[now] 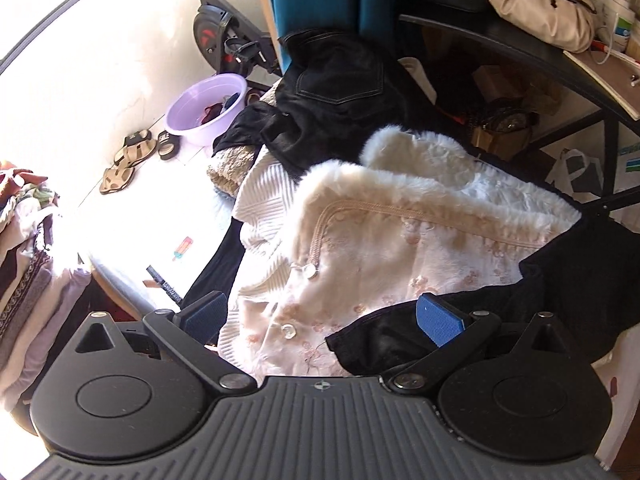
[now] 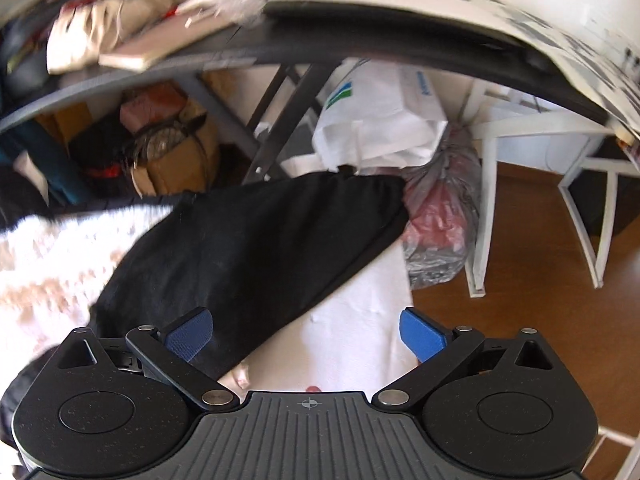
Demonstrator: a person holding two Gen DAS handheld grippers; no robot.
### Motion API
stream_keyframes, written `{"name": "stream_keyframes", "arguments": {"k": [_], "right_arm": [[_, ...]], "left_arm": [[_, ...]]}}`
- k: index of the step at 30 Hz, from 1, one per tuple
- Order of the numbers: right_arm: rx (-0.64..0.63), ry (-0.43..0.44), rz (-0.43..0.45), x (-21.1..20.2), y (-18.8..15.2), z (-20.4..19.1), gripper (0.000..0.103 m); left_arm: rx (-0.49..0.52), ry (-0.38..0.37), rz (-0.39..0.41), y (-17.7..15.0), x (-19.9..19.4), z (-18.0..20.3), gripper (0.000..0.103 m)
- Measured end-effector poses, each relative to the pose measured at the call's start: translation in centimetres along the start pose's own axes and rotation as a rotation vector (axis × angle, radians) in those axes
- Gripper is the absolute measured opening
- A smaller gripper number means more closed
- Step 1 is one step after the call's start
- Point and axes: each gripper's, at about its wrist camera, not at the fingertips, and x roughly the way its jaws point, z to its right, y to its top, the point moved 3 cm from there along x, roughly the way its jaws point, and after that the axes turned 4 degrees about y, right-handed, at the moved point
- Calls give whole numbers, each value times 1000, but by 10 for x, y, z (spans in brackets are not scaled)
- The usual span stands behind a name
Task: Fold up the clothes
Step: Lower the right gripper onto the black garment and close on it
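A cream fur-trimmed jacket [image 1: 400,232] lies spread on the white table [image 1: 160,224], over a white ribbed knit [image 1: 264,196]. A black garment [image 1: 560,292] lies across its right side and shows as a wide black cloth in the right wrist view [image 2: 248,240]. Black jeans [image 1: 340,84] are heaped at the far end. My left gripper [image 1: 322,318] is open just above the jacket's front hem, its right pad [image 1: 438,318] over a black fold. My right gripper [image 2: 306,334] is open and empty above the black cloth's near edge and the white table cover [image 2: 352,320].
A purple basin [image 1: 208,106] and sandals [image 1: 128,160] sit on the sunlit floor, an exercise bike [image 1: 224,36] behind. A dark cluttered desk [image 1: 520,44] stands to the right, with bags [image 2: 384,120] and a white chair [image 2: 532,184] beside it. Stacked clothes [image 1: 28,248] lie at left.
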Motion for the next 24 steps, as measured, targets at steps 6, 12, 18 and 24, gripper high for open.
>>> {"name": "stream_keyframes", "arguments": {"k": [6,12,18,24], "right_arm": [[-65,53,-26,40,-7,-66,77],[-158,169,-19,78,-19,-144,63],[-206,179,-61,126,-24,-209,66],[-108,232,-114,125,-36,-217,4]], "left_arm": [[-38,4,-41,-15,11,-35,103],[-127,-137,12,-16,22,-60,103],[-152,-200,93,-10,32,-72,103],[2,-242,98,-8,37,-57,103]]}}
